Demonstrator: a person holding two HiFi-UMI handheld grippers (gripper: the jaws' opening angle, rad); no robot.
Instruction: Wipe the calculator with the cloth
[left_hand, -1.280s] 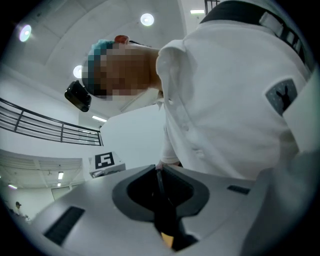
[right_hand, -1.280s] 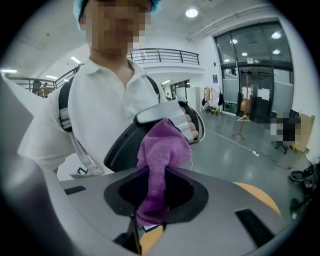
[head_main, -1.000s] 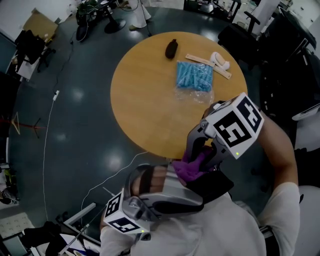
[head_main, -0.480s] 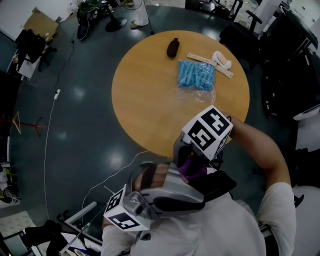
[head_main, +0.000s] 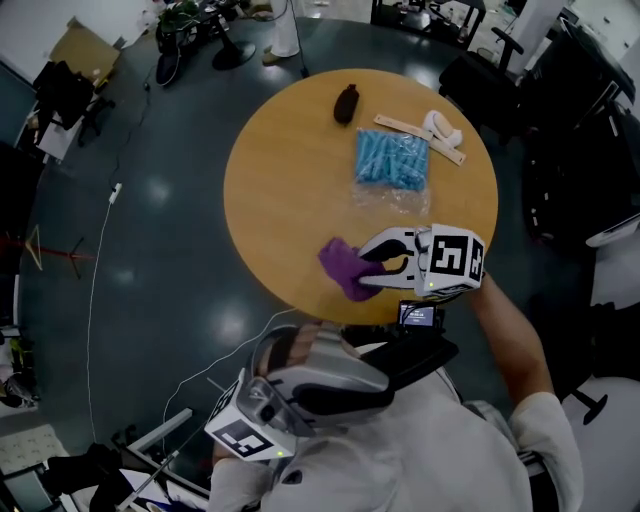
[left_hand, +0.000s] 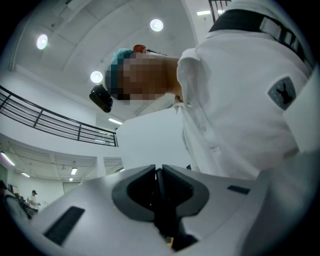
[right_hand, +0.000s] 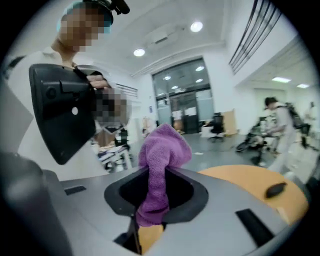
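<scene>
The purple cloth (head_main: 340, 265) hangs over the near edge of the round wooden table (head_main: 290, 190), and my right gripper (head_main: 366, 267) is shut on it. In the right gripper view the cloth (right_hand: 162, 150) stands up out of the jaws of that gripper (right_hand: 159, 175). A black calculator (head_main: 425, 352) is held in front of the person's chest, its small display toward the table. My left gripper (head_main: 385, 372) reaches to it from the left. In the left gripper view the left gripper (left_hand: 159, 172) is shut on a thin dark edge, most likely the calculator's. The calculator's dark back (right_hand: 57, 107) shows at the left.
On the far half of the table lie a clear bag of blue pieces (head_main: 390, 158), a small black object (head_main: 345, 103), and a wooden strip with a white item (head_main: 430, 125). Office chairs stand behind the table. A cable (head_main: 100, 260) runs over the floor at the left.
My right gripper has swung with the cloth from in front of the chest out and down to the table's near edge. The left gripper and calculator have barely shifted.
</scene>
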